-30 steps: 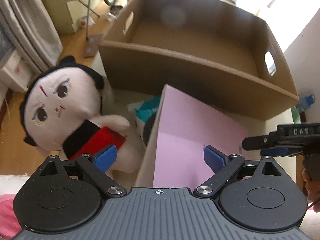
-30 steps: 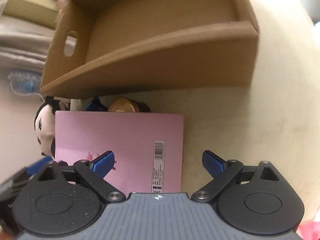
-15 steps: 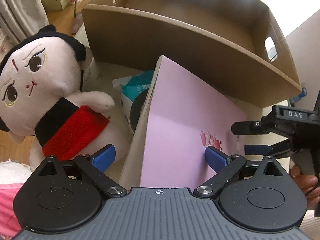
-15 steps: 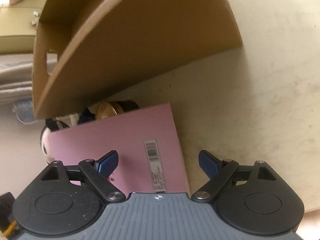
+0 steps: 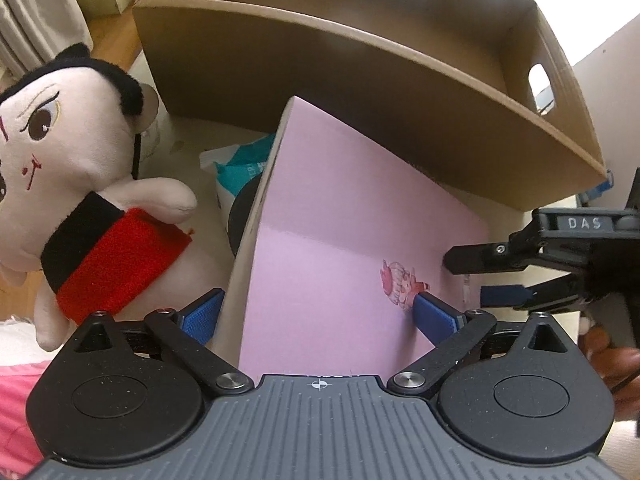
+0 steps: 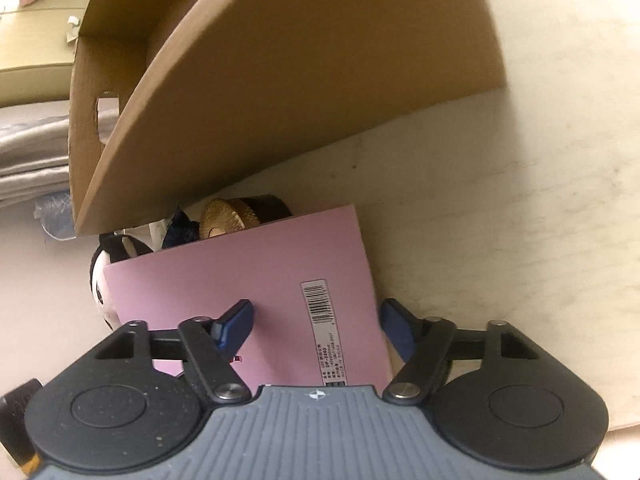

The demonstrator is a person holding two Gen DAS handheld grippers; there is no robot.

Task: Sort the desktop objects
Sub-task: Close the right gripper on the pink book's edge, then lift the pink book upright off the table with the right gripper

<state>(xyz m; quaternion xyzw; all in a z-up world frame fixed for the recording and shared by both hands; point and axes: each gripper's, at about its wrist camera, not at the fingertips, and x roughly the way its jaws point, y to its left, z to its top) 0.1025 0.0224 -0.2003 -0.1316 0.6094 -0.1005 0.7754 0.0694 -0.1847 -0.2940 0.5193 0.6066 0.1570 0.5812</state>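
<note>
The left tool [image 5: 318,314] has its two blue pads on both sides of a pink book [image 5: 340,240]: the right pad touches the pink cover near a small cartoon figure, the left pad is at the cream edge of the pages. It looks like a grasp on the book, which stands tilted with its far corner raised. The right tool [image 6: 316,326] is at the other edge of the same book; its jaws are closing with the book between them, one pad over the cover, the other just beside the edge near the barcode label [image 6: 324,336], and I cannot see them press yet. In the left view the right tool [image 5: 476,278] comes in from the right side, held by a hand [image 5: 612,356].

Left of the book sits a plush doll [image 5: 76,184] with black hair and a red band. Behind the book lie a teal packet [image 5: 240,168] and a round golden thing [image 6: 222,222]. Further back an open cardboard box [image 5: 360,76] with handle holes stands on the pale table [image 6: 500,200]
</note>
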